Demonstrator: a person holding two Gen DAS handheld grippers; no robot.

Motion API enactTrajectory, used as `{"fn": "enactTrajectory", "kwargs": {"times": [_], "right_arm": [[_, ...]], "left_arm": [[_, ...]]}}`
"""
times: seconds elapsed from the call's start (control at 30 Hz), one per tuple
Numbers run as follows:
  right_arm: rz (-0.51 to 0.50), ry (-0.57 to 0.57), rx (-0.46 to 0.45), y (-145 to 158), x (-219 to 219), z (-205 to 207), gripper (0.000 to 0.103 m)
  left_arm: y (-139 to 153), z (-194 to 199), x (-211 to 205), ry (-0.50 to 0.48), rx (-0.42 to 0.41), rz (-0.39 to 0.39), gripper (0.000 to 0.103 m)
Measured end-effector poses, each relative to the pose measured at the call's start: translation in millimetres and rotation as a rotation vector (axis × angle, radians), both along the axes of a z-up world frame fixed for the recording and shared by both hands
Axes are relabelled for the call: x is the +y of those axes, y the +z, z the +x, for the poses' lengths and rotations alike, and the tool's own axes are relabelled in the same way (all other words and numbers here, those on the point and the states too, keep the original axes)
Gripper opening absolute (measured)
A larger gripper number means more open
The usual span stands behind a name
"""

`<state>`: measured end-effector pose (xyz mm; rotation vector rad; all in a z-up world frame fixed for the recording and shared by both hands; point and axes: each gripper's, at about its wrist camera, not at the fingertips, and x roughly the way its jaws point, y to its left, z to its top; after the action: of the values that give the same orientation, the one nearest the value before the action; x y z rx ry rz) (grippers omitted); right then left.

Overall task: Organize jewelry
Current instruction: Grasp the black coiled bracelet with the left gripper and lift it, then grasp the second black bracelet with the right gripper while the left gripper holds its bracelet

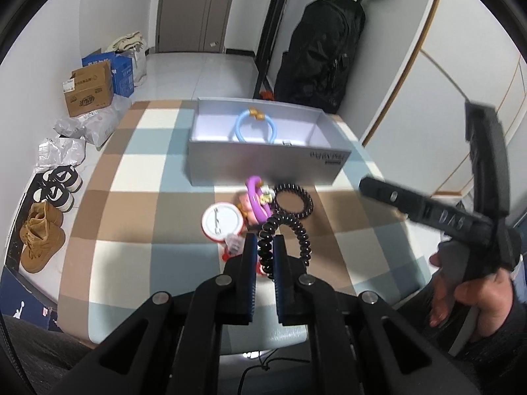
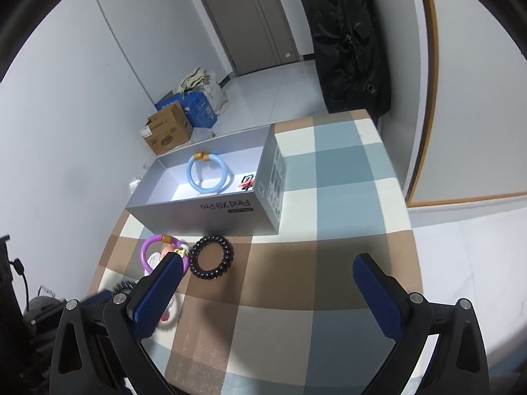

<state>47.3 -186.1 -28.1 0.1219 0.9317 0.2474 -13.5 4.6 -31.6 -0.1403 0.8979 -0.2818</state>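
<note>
There are two black coil hair ties (image 1: 293, 201), one blue ring (image 1: 255, 126), one purple ring (image 1: 255, 199), one grey box (image 1: 263, 161), one round red and white badge (image 1: 221, 222), and two grippers (image 1: 265, 242).

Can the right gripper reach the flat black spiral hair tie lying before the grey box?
Probably yes: the right gripper is open and empty, and the flat black spiral hair tie lies uncovered just ahead.

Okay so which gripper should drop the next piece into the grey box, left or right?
Left. The left gripper is already shut on a black spiral hair tie, with the open grey box straight ahead. The right gripper is open and empty, off to the side.
</note>
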Motion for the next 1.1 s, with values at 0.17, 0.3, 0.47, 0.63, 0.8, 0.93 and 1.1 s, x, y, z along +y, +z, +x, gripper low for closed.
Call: {"fn": "enactTrajectory", "kwargs": {"times": [0.17, 0.3, 0.47, 0.63, 0.8, 0.93, 1.1], "right_arm": [[-0.027, 0.042, 0.015, -5.9, 12.3, 2.9, 0.103], [-0.071, 0.092, 0.017, -10.7, 27.7, 3.7, 0.098], [-0.141, 0.168, 0.034, -23.7, 49.9, 5.3, 0.083], [-0.214, 0.217, 0.045, -36.7, 68.3, 8.5, 0.071], [-0.273, 0.254, 0.04, -47.1, 82.3, 10.3, 0.063], [-0.305, 0.278, 0.022, -50.8, 91.9, 12.2, 0.062], [-0.315, 0.309, 0.006, -51.7, 99.2, 16.0, 0.052]], "left_arm": [[4.9, 4.7, 12.7, 0.044, -0.029, -0.034, 0.005], [5.4, 9.2, 21.0, 0.07, -0.036, -0.051, 0.005], [4.9, 13.8, 30.4, 0.096, -0.036, -0.067, 0.005], [5.0, 15.9, 36.6, 0.111, -0.038, -0.076, 0.005], [4.1, 19.1, 41.0, 0.117, -0.032, -0.088, 0.005], [4.4, 19.6, 42.2, 0.119, -0.033, -0.09, 0.004], [1.6, 22.2, 41.4, 0.112, -0.02, -0.081, 0.002]]}}
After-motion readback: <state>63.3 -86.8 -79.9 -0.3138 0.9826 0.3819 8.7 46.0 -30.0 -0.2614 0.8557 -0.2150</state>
